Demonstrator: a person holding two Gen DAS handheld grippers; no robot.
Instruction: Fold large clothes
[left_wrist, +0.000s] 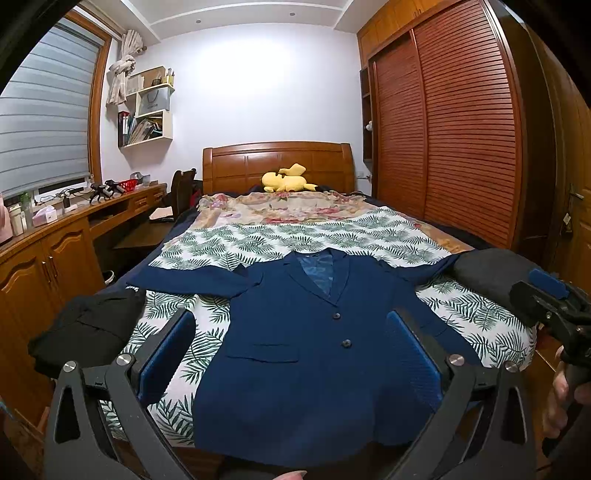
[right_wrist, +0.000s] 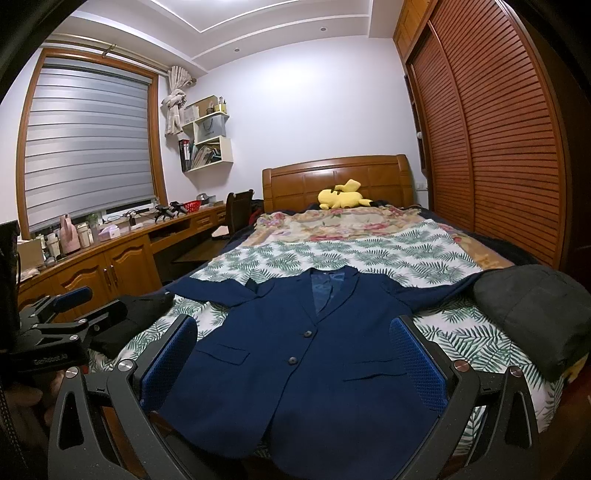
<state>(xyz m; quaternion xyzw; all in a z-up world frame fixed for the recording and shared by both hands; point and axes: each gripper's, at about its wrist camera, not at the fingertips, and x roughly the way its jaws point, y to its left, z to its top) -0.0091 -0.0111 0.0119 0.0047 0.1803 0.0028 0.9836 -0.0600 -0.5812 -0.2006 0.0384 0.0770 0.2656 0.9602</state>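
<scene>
- Jacket (left_wrist: 314, 350), navy blue, is lying face up and spread flat across the near end of the bed (left_wrist: 491, 317), collar pointing to the far side and both sleeves stretching out left and right.
- The left gripper (left_wrist: 291, 354) is hovering just above the jacket's near hem with its jaws spread wide, holding nothing.
- The right gripper (right_wrist: 295, 362) is doing the same from slightly further right, jaws wide and empty.
- A black bundle (left_wrist: 88, 328) is sitting on the near left corner of the bed, touching the end of the left sleeve.
- A dark grey bundle (right_wrist: 532, 317) is resting on the near right side, lying over the end of the right sleeve.
- A likely risk: lifting the right sleeve could drag the grey bundle along or snag under it, spoiling the fold.
- Another risk: the hem is hanging over the near edge of the bed, so a one-sided pull could be sliding the jacket off.
- Small white lettering is showing on the left gripper's body in the right camera's view; it is too blurred to read surely.
</scene>
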